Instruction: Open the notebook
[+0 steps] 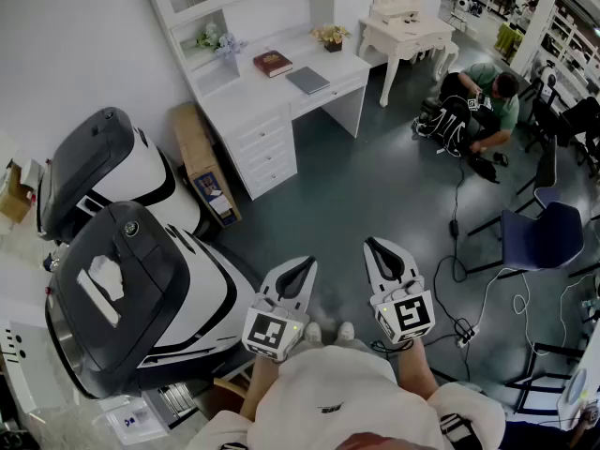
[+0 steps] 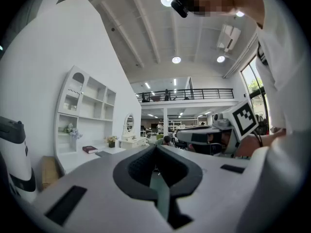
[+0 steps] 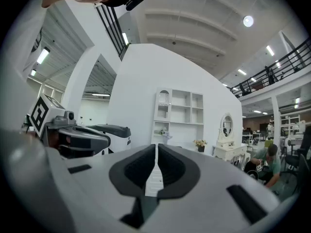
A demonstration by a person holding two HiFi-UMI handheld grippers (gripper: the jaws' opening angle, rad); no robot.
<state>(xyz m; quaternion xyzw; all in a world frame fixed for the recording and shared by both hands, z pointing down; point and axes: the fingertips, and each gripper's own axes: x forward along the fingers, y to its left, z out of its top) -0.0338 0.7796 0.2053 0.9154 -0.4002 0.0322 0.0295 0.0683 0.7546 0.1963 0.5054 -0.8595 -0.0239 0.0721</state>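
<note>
Jaws of the left gripper [image 1: 302,268] are pressed together tip to tip with nothing between them. Those of the right gripper [image 1: 380,247] are closed down to a hairline slit and are equally empty. Both grippers are held close in front of the body, side by side but not touching, above the dark floor [image 1: 375,186].

A grey notebook [image 1: 307,81] lies flat and closed on the white desk [image 1: 246,97], near its front edge and well away from both grippers. A red book [image 1: 273,63] lies just beside it, nearer the shelves. A small pot of flowers [image 1: 330,36] stands at the desk's far end. A cardboard box [image 1: 202,162] leans against the desk's near side.

Two white-and-black machines [image 1: 122,279] stand to the left. Across the floor a person [image 1: 487,97] crouches near a white vanity [image 1: 408,31].
</note>
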